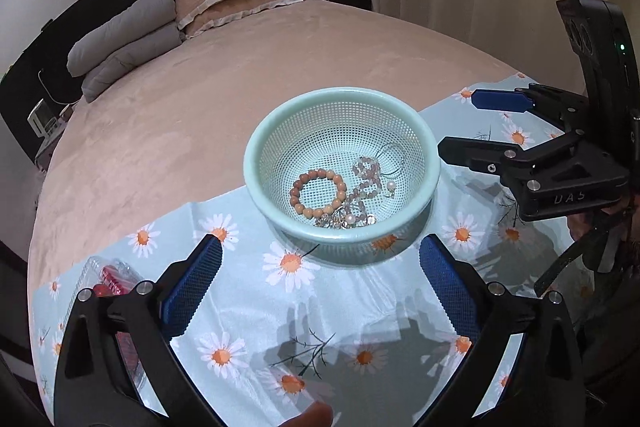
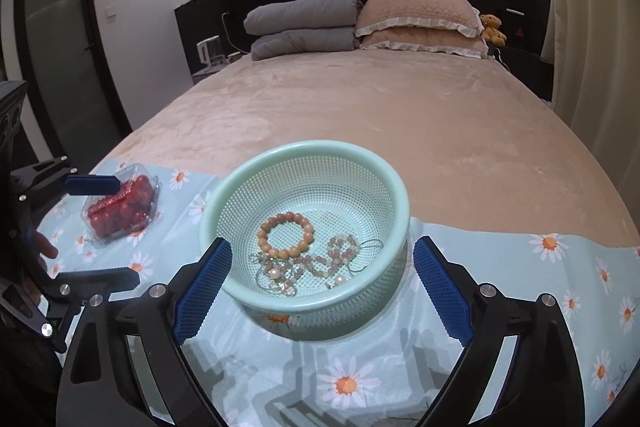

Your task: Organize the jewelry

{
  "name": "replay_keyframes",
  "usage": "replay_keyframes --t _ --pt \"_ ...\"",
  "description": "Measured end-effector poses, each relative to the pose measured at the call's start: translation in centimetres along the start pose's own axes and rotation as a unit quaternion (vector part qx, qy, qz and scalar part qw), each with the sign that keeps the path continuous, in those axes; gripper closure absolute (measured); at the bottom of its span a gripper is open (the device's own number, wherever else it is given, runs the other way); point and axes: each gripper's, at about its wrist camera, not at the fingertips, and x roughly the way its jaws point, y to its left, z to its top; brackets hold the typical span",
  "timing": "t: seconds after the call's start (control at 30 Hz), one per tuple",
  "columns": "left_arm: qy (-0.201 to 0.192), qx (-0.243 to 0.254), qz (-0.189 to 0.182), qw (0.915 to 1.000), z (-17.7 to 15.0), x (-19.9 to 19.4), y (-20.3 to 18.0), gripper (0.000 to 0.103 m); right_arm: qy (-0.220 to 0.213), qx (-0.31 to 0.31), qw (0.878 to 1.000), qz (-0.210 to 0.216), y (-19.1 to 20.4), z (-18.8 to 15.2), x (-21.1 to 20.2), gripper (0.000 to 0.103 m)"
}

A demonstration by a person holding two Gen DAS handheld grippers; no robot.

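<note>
Mint mesh basket (image 2: 308, 163) holds a wooden-bead bracelet (image 2: 285, 234) and tangled necklaces (image 2: 320, 263).

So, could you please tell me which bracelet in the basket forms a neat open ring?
The orange-brown bead bracelet; the pale pink one lies tangled beside it.

Baskets: one mint mesh basket (image 2: 308, 163) on the daisy cloth (image 2: 500, 267).
Wooden bead bracelets: one (image 2: 285, 235), inside the basket.
Pink bead strands: one (image 2: 340, 255), inside the basket beside the bracelet.
Pearls: perhaps three in the tangle (image 2: 280, 277) at the basket's near wall; too knotted to count surely.
Clear boxes of red beads: one (image 2: 120, 207), left of the basket.
Pillows: two (image 2: 420, 23), far behind the basket.
Teddy bears: one (image 2: 493, 29).
</note>
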Motion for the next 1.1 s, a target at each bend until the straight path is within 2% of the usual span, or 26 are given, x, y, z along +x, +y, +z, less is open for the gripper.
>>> replay_keyframes --t 0.2,0.47,0.67,0.83,0.97,1.1 --pt "0.005 -0.022 0.005 0.9997 -2.2 -1.6 -0.3 0.006 0.013 -0.015 1.000 -0.004 1.9 -1.7 -1.1 0.013" --pt "0.023 -0.041 -0.002 0.9989 -6.5 -1.5 -1.3 0.006 0.069 -0.043 0.997 -0.014 4.2 -6.6 -1.2 0.013" --pt "0.000 -0.071 0.027 0.9971 -8.9 -2.5 -2.0 0.006 0.074 -0.047 0.996 -0.024 5.4 -10.0 -2.7 0.013" --pt "-0.008 -0.062 0.029 0.9976 -10.5 -3.1 -2.7 0.006 0.077 -0.065 0.995 -0.022 6.2 -11.9 -3.7 0.012" --pt "-0.008 -0.074 0.041 0.9964 -11.8 -3.5 -3.4 0.006 0.066 -0.064 0.995 -0.027 6.9 -12.7 -4.8 0.011" --pt "-0.018 -0.081 0.041 0.9957 -12.5 -4.2 -4.4 0.006 0.074 -0.065 0.994 -0.036 7.6 -13.6 -5.3 0.009"
